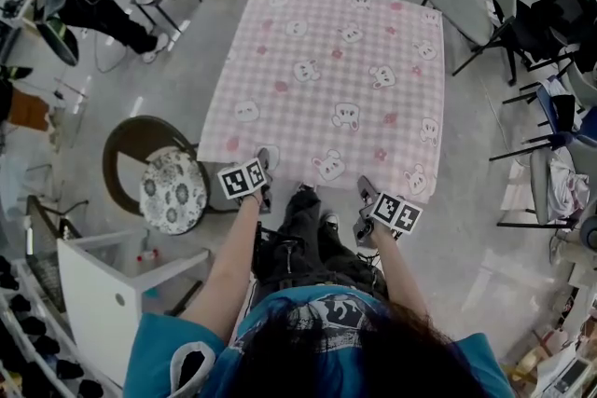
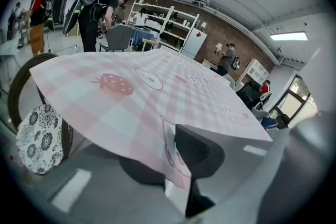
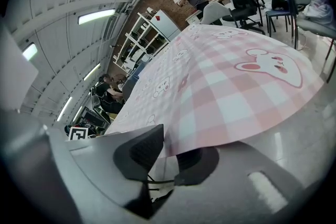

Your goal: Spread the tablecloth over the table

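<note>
cloth: pink-checked tablecloth [image 1: 326, 79], animal print up, lying over the table and hiding it; the near hem overhangs the table's side nearest us.
handling: we judge it light, thin and limp. It is not fragile, but likely to billow and slide on the table. Uneven pulls would skew it.
hold: near hem, one grip toward each near corner of the table.
left gripper [image 1: 264, 165]: fingers [image 2: 197, 149] nearly together, a fold of hem nipped between them.
right gripper [image 1: 366, 191]: fingers [image 3: 139, 152] narrowly apart with the hem running between them; it looks nipped.
axis: close to square, so we see no clear long axis. The sides run away from us and the held hem lies crosswise.
</note>
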The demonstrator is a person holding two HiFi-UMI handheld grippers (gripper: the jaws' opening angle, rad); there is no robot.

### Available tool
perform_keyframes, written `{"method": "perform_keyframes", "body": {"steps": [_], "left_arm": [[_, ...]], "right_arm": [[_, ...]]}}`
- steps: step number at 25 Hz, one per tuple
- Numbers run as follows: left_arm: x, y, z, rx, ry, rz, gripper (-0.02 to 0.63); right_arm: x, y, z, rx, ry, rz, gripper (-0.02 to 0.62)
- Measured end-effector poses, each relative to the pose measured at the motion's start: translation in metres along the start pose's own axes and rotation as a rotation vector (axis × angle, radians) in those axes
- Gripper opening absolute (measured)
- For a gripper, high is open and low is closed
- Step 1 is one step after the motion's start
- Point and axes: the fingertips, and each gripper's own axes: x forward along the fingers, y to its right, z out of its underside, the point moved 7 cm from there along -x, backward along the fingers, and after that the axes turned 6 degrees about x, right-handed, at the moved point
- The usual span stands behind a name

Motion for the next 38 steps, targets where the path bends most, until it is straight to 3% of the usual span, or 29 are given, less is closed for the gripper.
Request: {"method": "perform_keyframes", "body": {"steps": [5, 10, 14, 23, 28, 34, 38], "left_arm": [[0.003, 0.005, -0.002, 0.042, 0.021, 0.007, 0.091], [-0.001, 0.016, -0.001, 0.020, 0.025, 0.073, 0.246], [-0.008, 0.022, 0.005, 0.023, 0.017, 0.070, 0.298], [-0.049, 0.041, 0.019, 0.051, 0.049, 0.051, 0.298], [-0.084, 0.056, 0.005, 0.134, 0.116, 0.014, 0.273], [-0.106, 0.071, -0.015, 0.200, 0.181, 0.073, 0.263], [-0.122, 0.096, -0.035, 0.305, 0.243, 0.174, 0.237]], "right_arm": [[0.003, 0.007, 0.001, 0.020, -0.015, -0.006, 0.060], [-0.005, 0.010, 0.008, 0.010, -0.051, -0.031, 0.096], [-0.011, 0.007, 0.019, -0.002, -0.066, -0.048, 0.118], [-0.038, -0.020, 0.019, -0.049, -0.047, -0.165, 0.118], [-0.040, -0.050, 0.009, -0.197, -0.044, -0.216, 0.117], [-0.040, -0.091, 0.004, -0.349, -0.041, -0.294, 0.117], [-0.043, -0.115, 0.002, -0.430, -0.035, -0.336, 0.117]]}}
